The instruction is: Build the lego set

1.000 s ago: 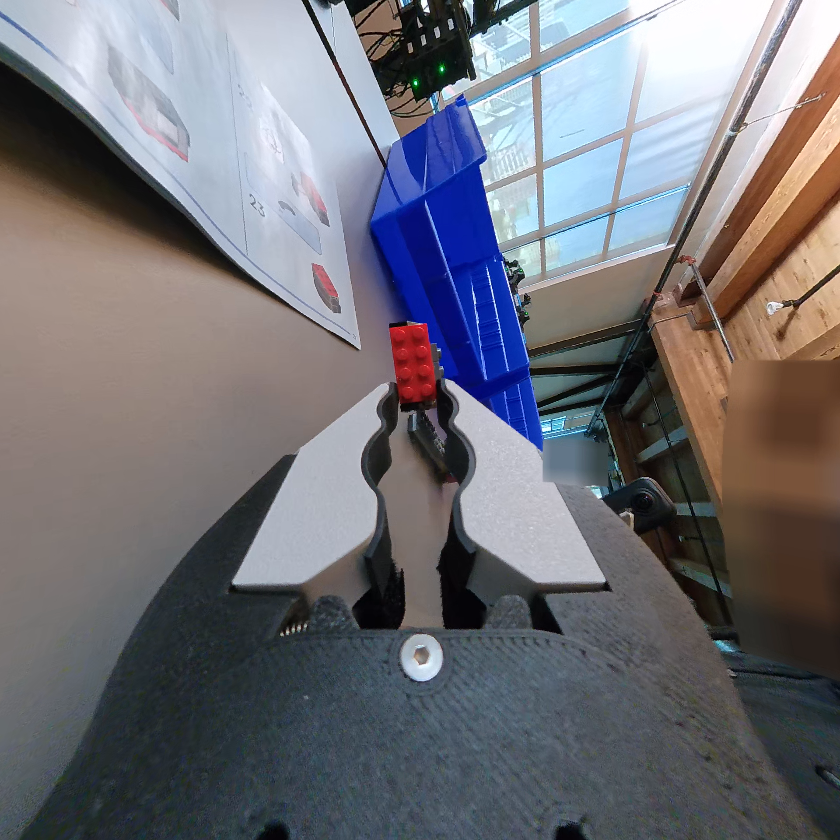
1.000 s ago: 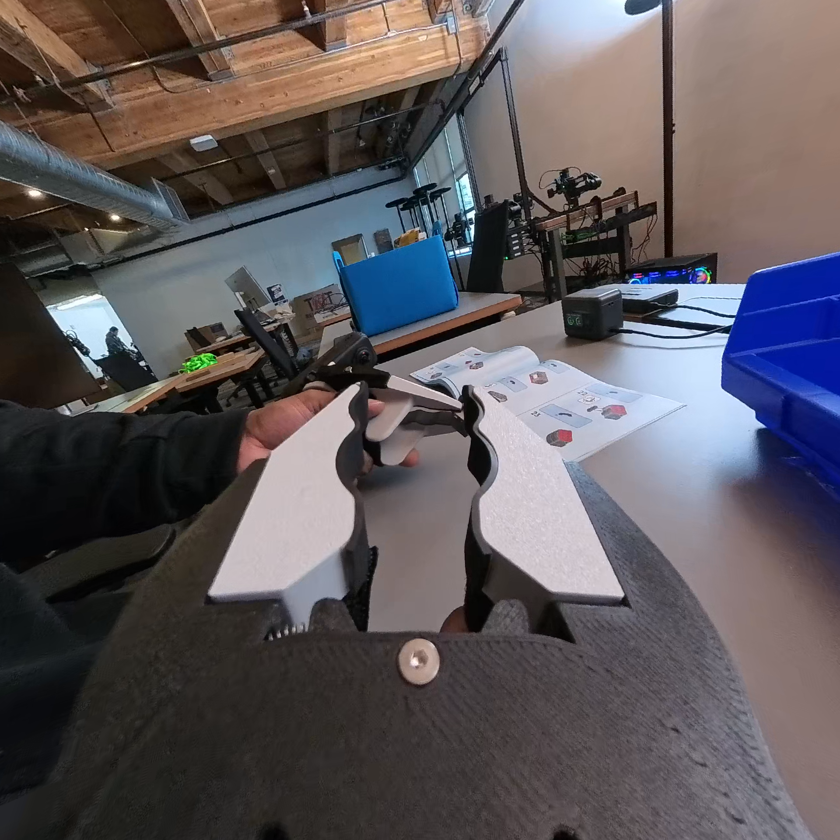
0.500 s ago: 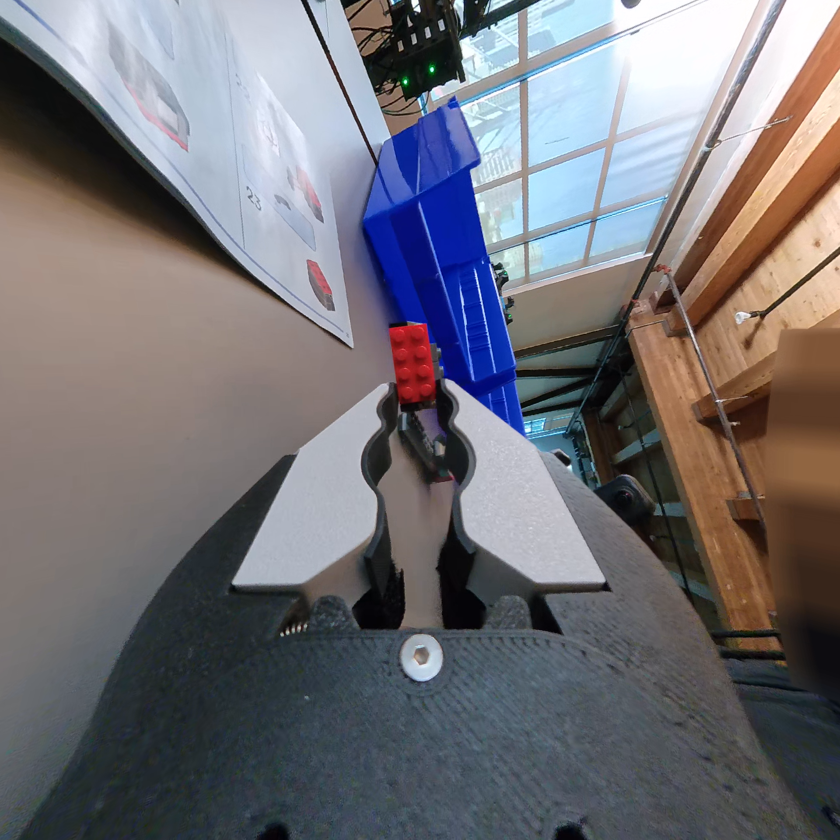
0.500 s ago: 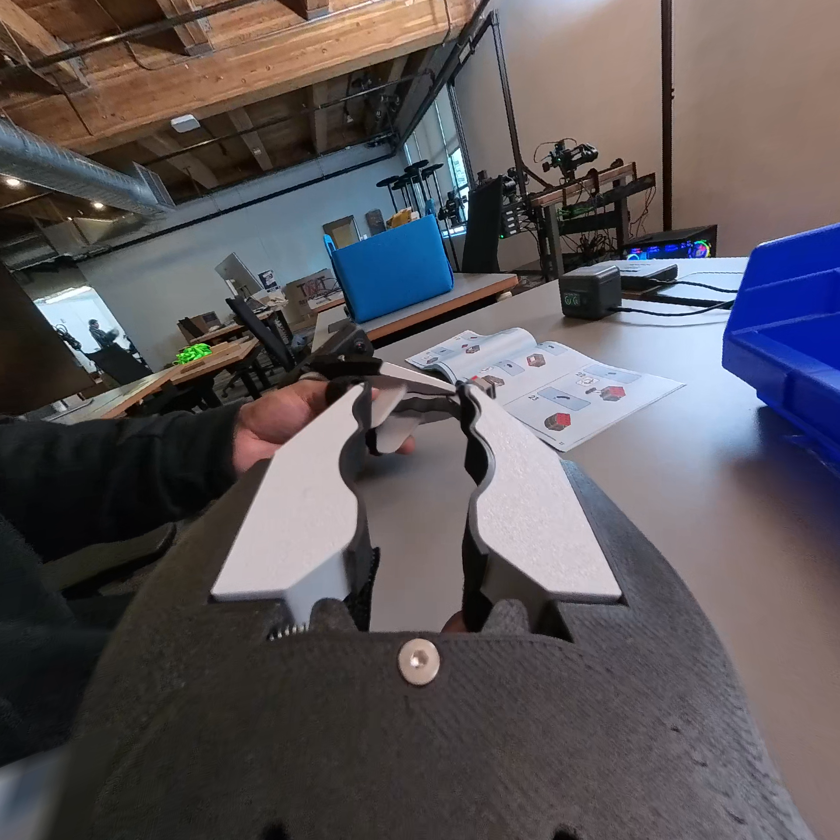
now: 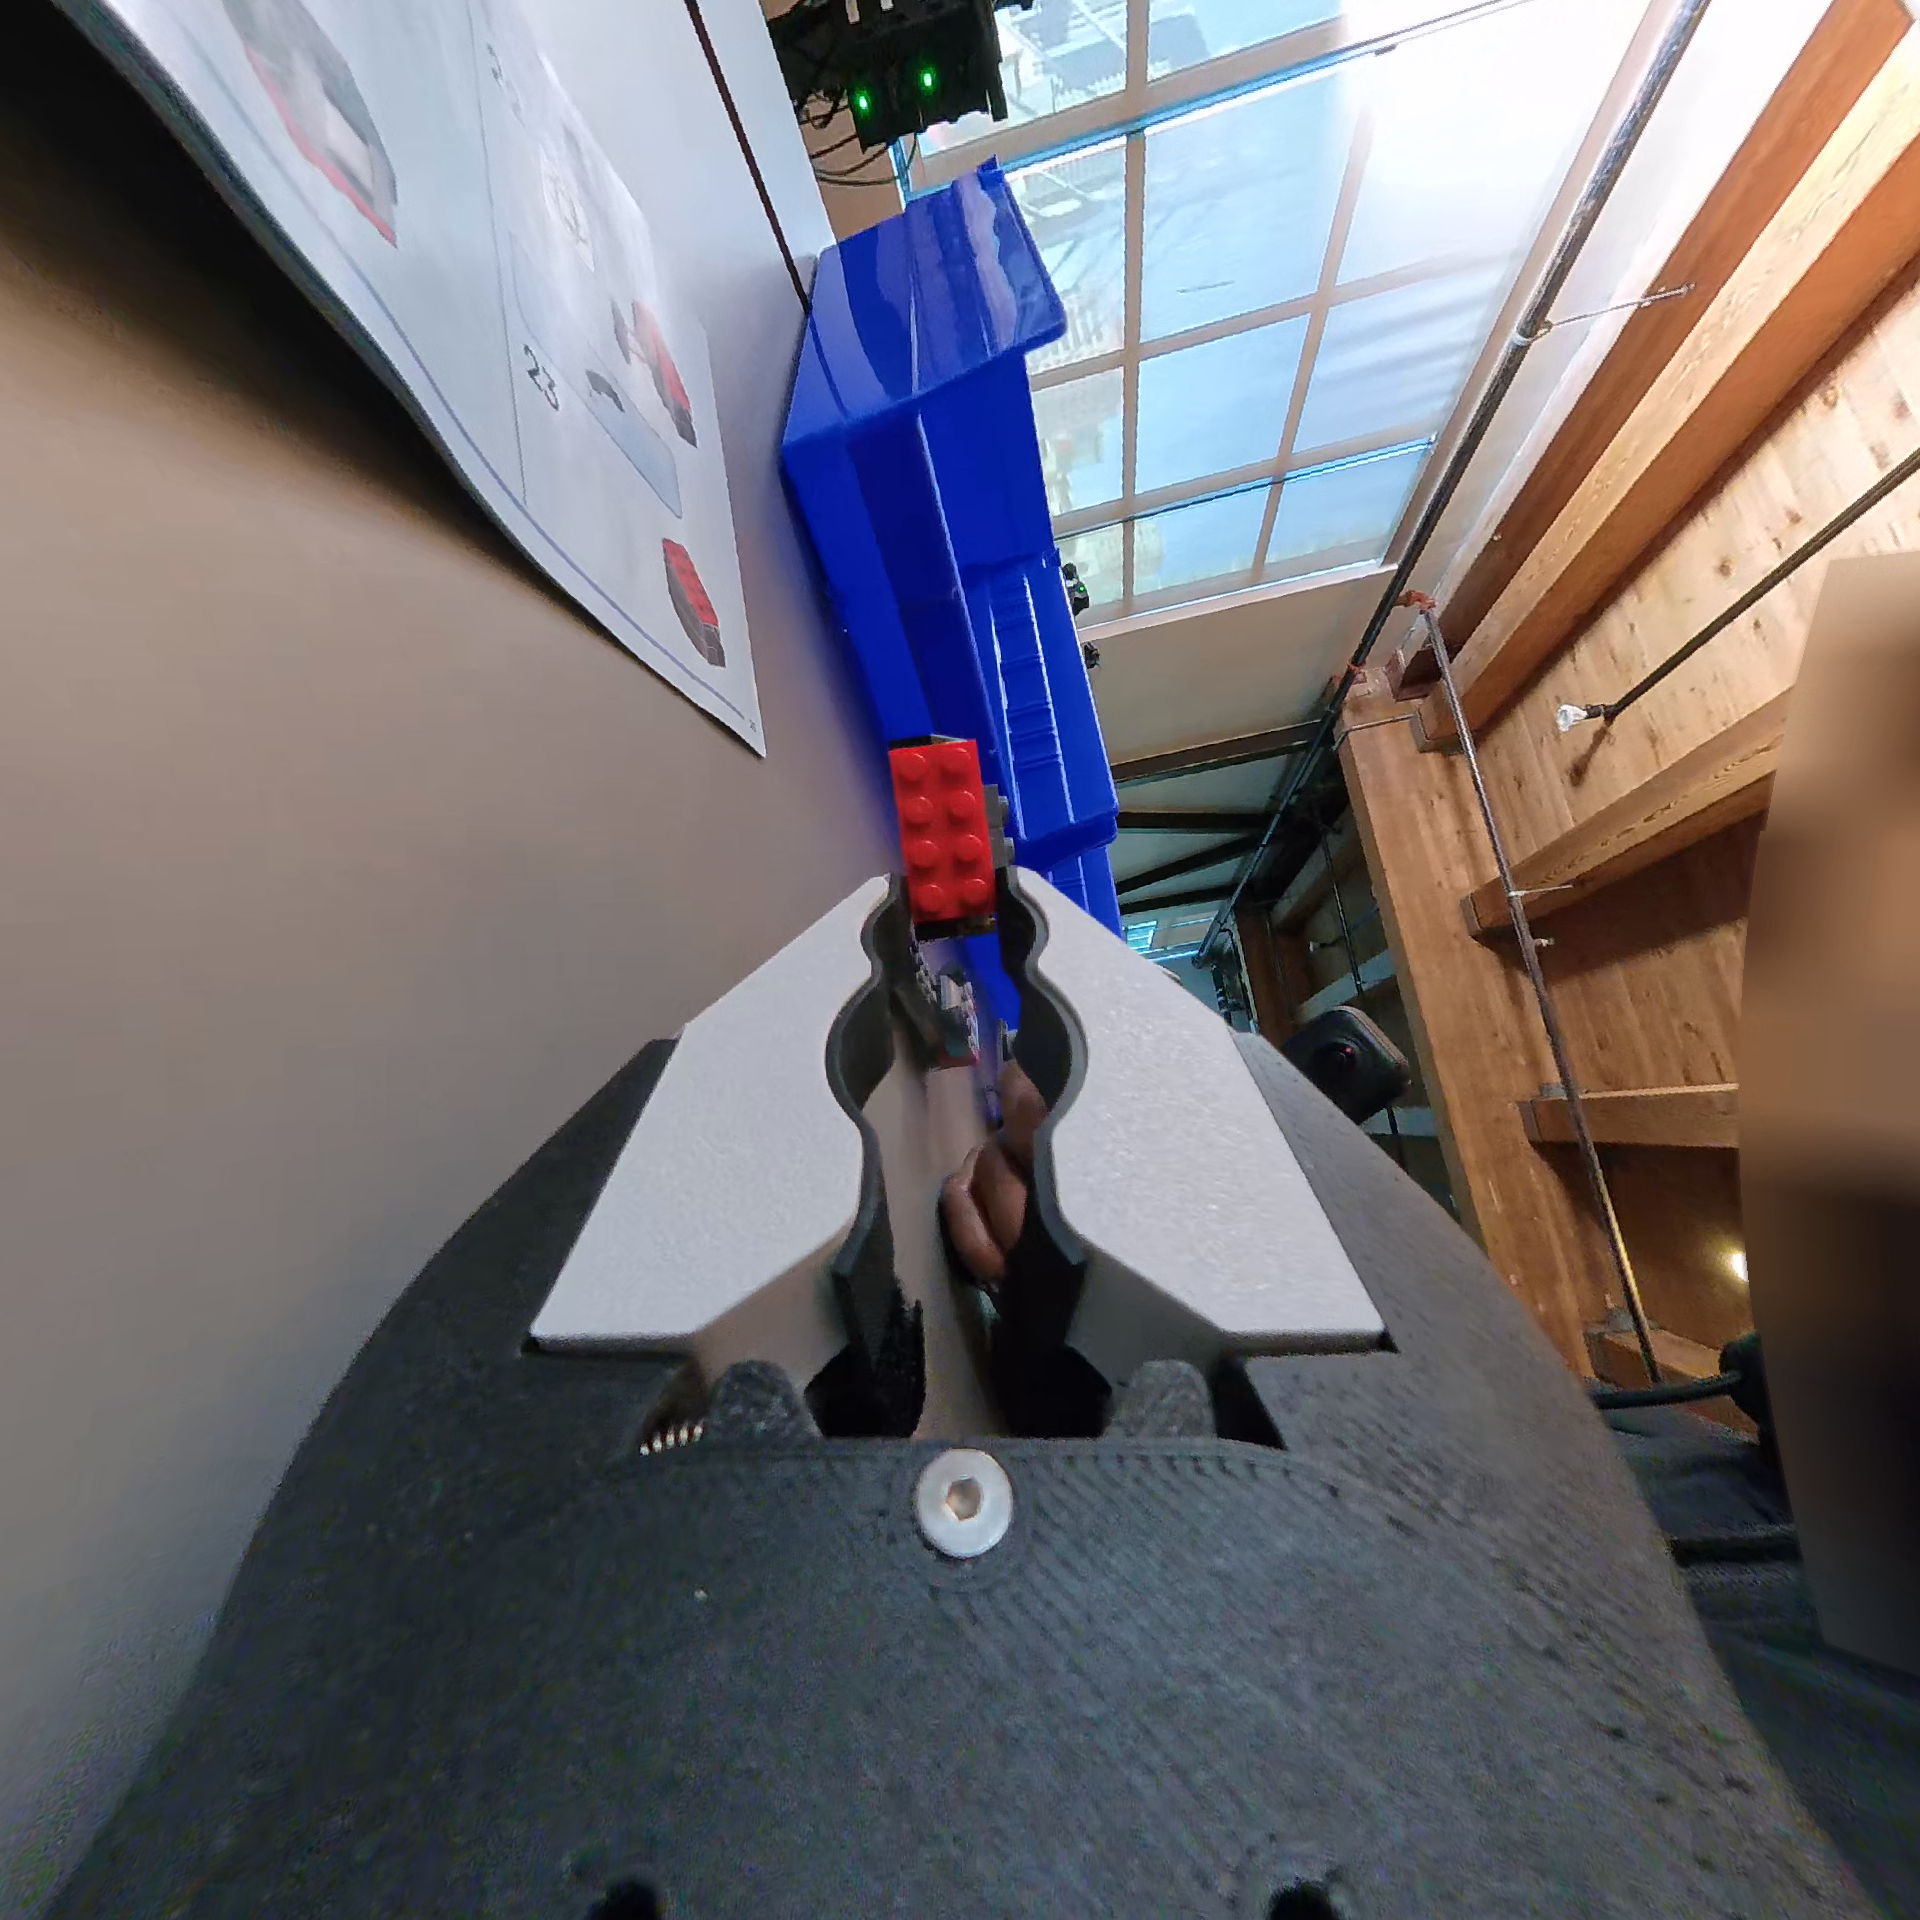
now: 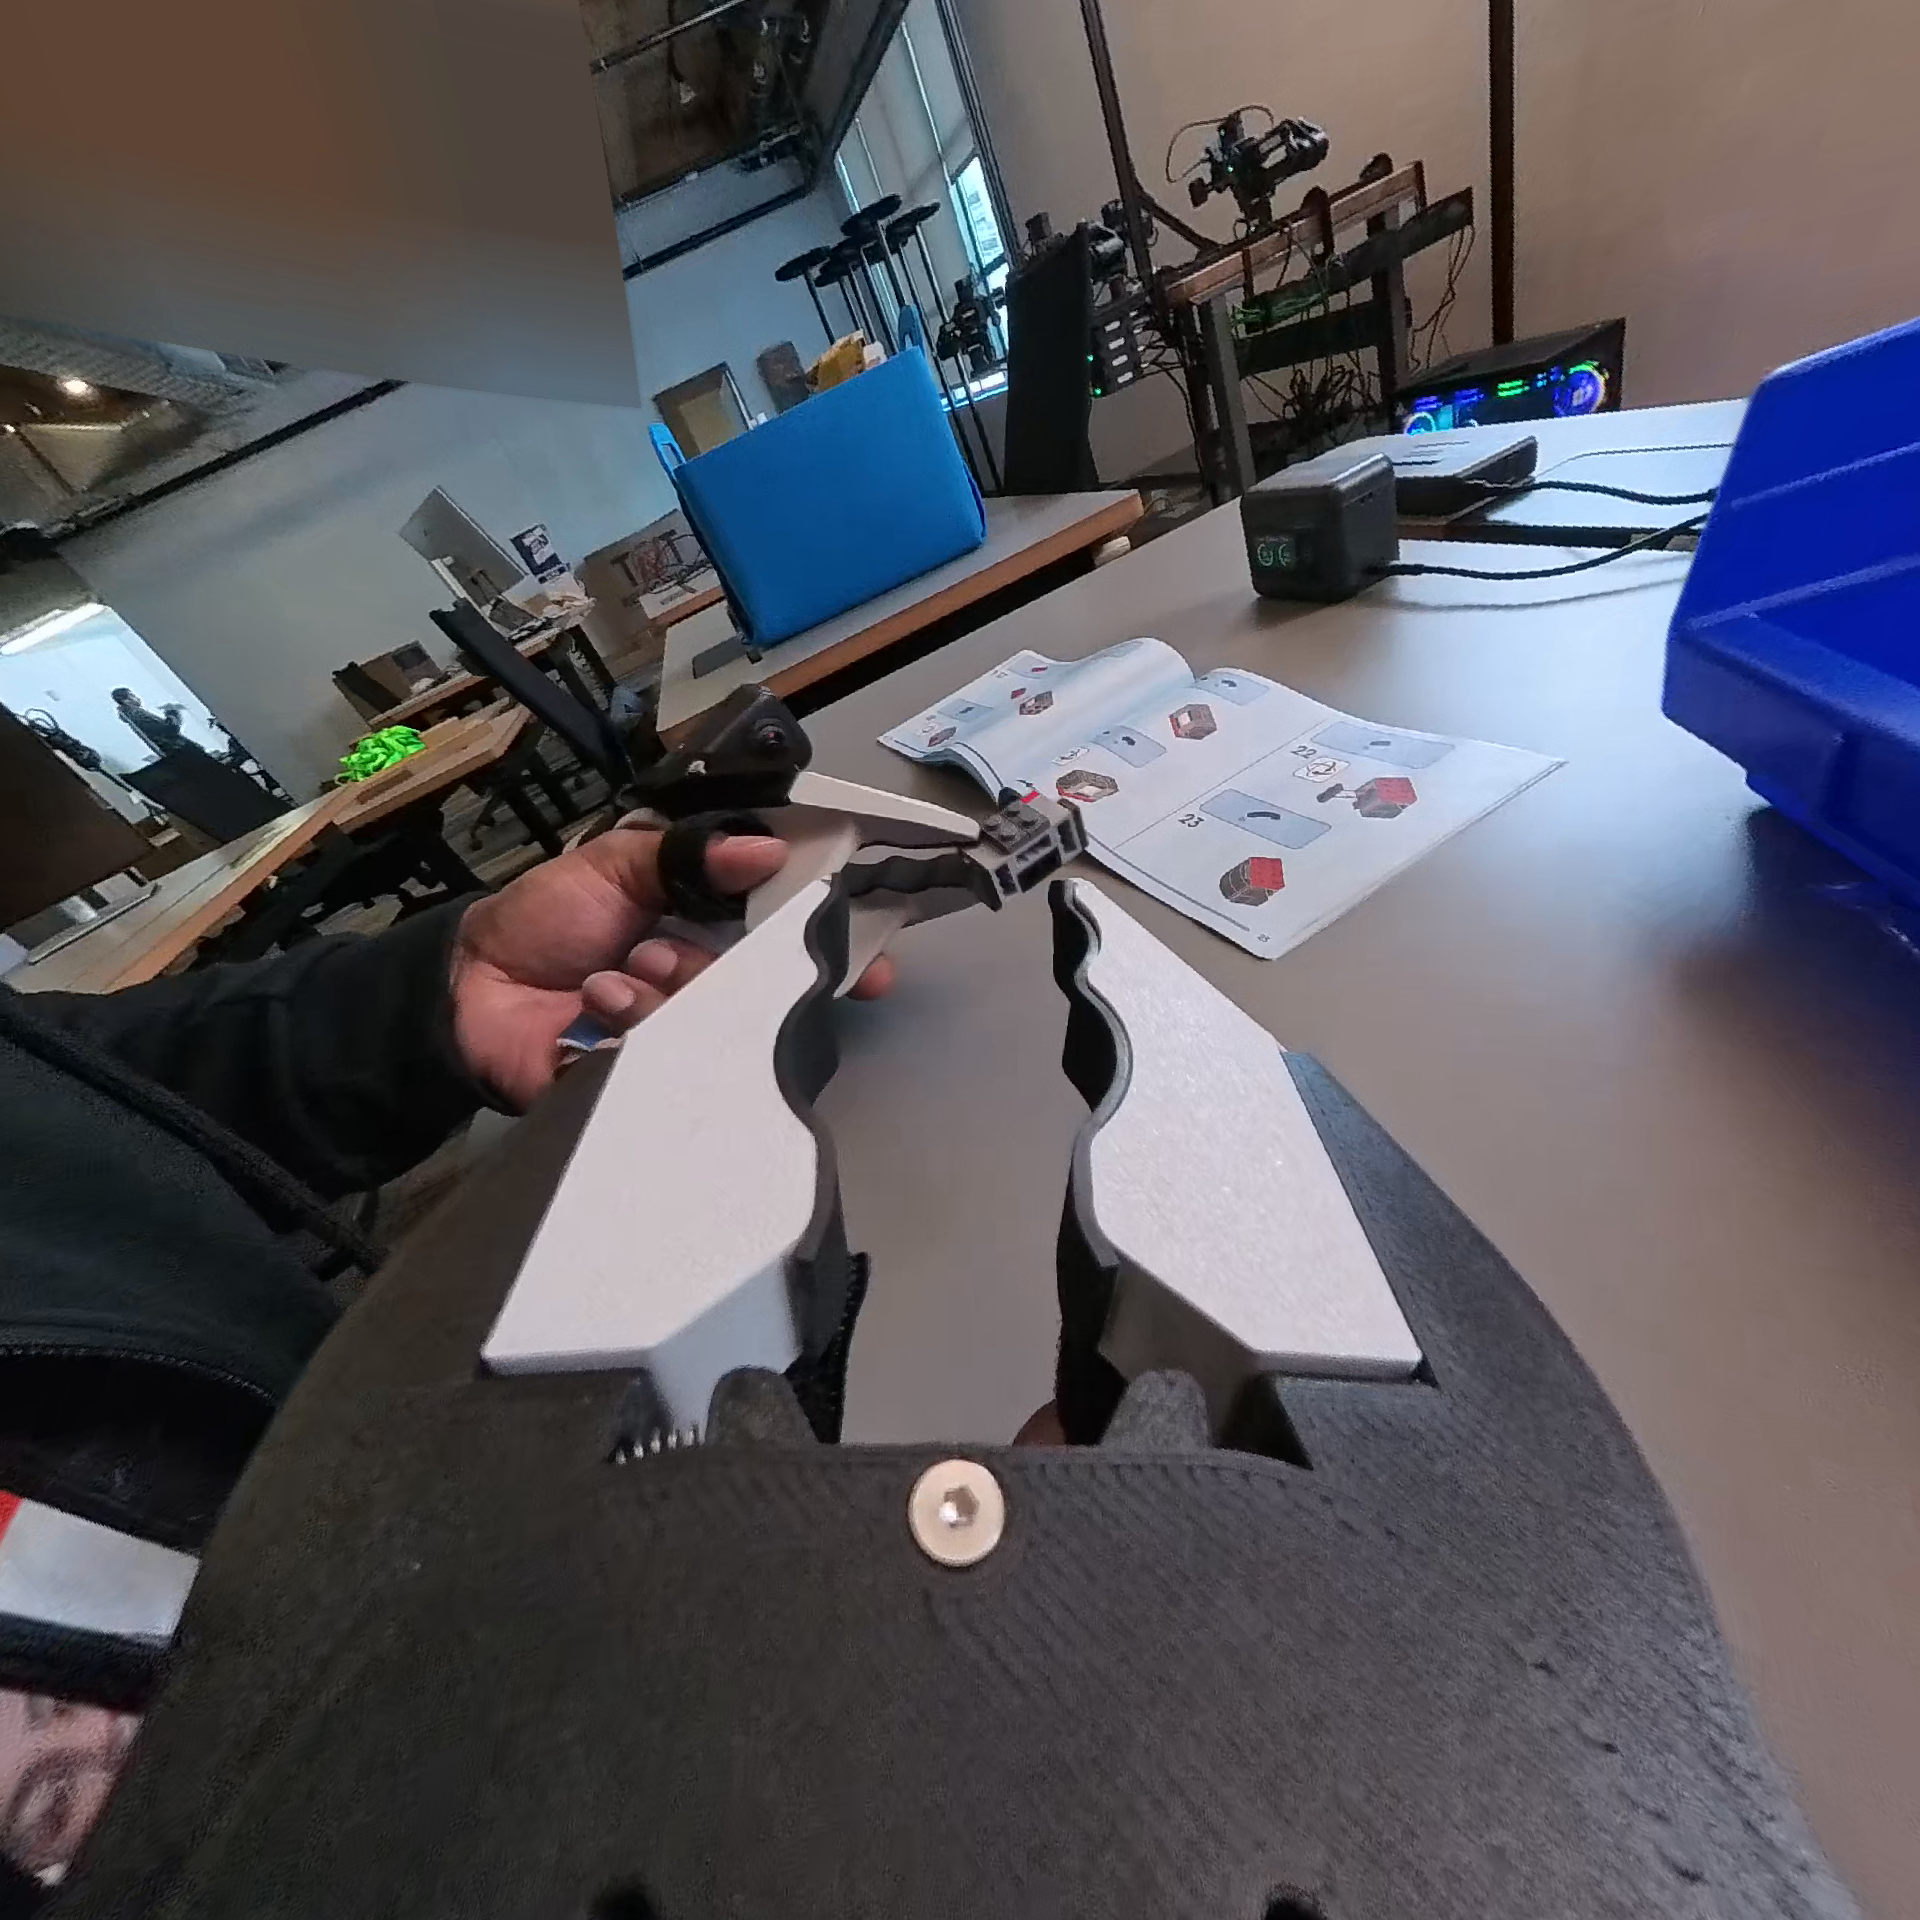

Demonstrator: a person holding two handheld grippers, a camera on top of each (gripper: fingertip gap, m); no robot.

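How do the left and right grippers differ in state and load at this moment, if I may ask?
The left gripper is shut on the lego piece; the right gripper is open and empty. The left is tipped sideways above the table; the right sits level, pointing at the left. Both have grey fingers.

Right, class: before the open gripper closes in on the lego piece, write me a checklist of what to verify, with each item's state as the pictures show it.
1. Left gripper grips the lego piece: ok, shut on it.
2. Right gripper ready to take hold: ok, open and empty.
3. Piece is lined up with the right gripper: ok, the piece sits just beyond its fingertips.
4. Piece held clear of the table: ok, lifted in the air.
5. Instruction booklet open and in sight: ok, flat on the table.
6. Blue bin holds the next part: cannot tell, its inside is hidden.
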